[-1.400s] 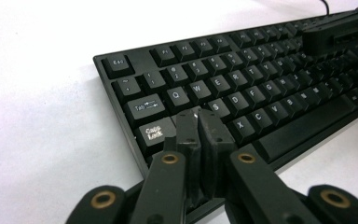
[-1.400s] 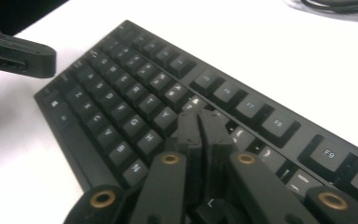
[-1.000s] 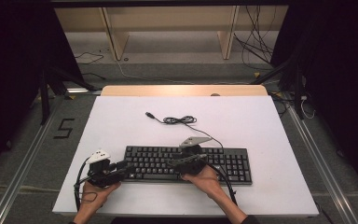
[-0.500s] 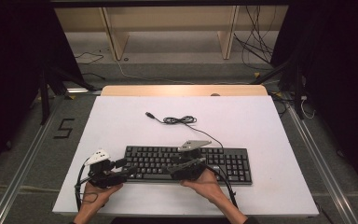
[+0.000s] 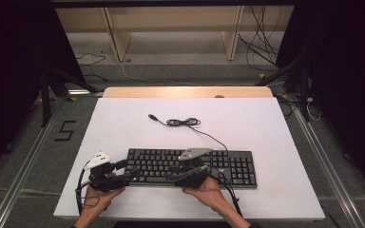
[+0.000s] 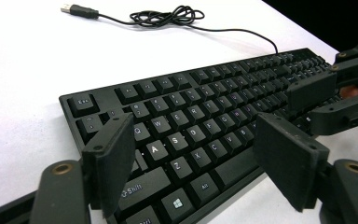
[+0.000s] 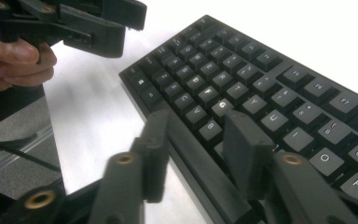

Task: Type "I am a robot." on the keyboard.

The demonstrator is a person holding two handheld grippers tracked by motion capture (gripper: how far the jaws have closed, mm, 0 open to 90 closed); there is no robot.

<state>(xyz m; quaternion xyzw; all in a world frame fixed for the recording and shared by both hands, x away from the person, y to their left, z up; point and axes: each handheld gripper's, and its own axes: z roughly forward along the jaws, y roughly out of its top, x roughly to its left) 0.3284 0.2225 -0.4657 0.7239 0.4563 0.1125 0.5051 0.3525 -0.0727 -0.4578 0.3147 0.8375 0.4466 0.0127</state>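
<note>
A black keyboard (image 5: 228,166) lies flat on the white table near its front edge. Its thin cable (image 5: 183,122) coils behind it and ends in a loose USB plug (image 5: 153,116). My left gripper (image 5: 132,172) hangs open over the keyboard's left end. In the left gripper view its wide-spread jaws frame the letter keys (image 6: 205,107), with nothing between them. My right gripper (image 5: 174,175) is open at the keyboard's front edge near the middle. In the right gripper view its jaws straddle that front edge (image 7: 186,154). The two grippers point at each other.
The white table (image 5: 266,128) stretches behind and to the right of the keyboard. A wooden strip (image 5: 185,91) borders its far edge. Beyond stand wooden shelf legs (image 5: 114,33) and loose floor cables (image 5: 261,52). A "5" mark (image 5: 65,130) is on the floor at left.
The right gripper has eased slightly toward the near edge and to the left. The left gripper and the keyboard have barely moved.
</note>
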